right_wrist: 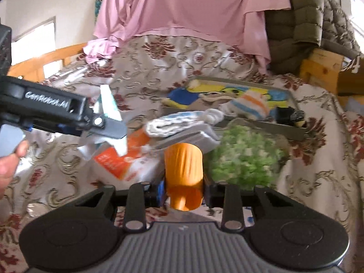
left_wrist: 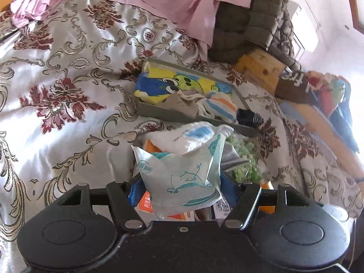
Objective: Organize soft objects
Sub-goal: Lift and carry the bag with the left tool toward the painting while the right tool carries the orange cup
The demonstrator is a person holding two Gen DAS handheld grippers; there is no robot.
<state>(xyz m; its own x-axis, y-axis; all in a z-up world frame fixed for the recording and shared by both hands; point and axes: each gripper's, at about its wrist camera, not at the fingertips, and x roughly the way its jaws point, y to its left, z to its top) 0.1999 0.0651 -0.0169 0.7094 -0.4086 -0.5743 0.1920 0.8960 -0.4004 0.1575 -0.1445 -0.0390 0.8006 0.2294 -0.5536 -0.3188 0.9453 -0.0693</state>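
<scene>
My left gripper (left_wrist: 179, 188) is shut on a pale teal-printed tissue pack (left_wrist: 182, 177) and holds it above the bed; the left gripper also shows in the right wrist view (right_wrist: 107, 125) at the left, with the pack (right_wrist: 109, 104) in it. My right gripper (right_wrist: 184, 186) is shut on an orange rolled cloth (right_wrist: 184, 168). A grey tray (left_wrist: 159, 111) ahead holds a yellow-blue cartoon towel (left_wrist: 173, 84), a striped sock (left_wrist: 220, 107) and a dark sock (left_wrist: 250, 118). A white-blue knitted cloth (left_wrist: 182, 138), an orange-white tissue pack (right_wrist: 122, 161) and a green fluffy item (right_wrist: 245, 157) lie before the tray.
The bed has a shiny floral cover (left_wrist: 68, 91). Pink sheets (right_wrist: 182, 11) and an olive quilted jacket (right_wrist: 302, 22) are piled at the back. A wooden block (left_wrist: 259, 68) and bright clothes (left_wrist: 327, 91) are at the right.
</scene>
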